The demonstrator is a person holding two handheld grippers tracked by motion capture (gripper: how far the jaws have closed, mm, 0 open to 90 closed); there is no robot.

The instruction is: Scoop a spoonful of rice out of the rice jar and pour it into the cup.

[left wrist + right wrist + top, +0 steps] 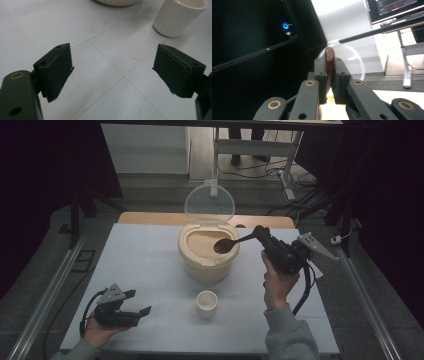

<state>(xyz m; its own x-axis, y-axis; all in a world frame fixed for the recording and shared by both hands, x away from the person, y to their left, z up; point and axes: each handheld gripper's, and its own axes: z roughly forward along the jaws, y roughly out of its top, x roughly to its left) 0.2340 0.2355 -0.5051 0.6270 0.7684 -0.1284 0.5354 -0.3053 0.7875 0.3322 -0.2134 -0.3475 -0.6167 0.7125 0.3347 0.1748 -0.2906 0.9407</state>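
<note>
Above the rice container (207,257), right claw (258,234) clamps spoon (227,244).

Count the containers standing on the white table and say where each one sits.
2. The large cream round container of grain, its clear lid raised, stands mid-table toward the far edge. The small white ceramic cup stands in front of it, nearer the person. No others appear hidden.

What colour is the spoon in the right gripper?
Dark brown spoon, clamped in the right gripper; the high view shows it best.
</note>
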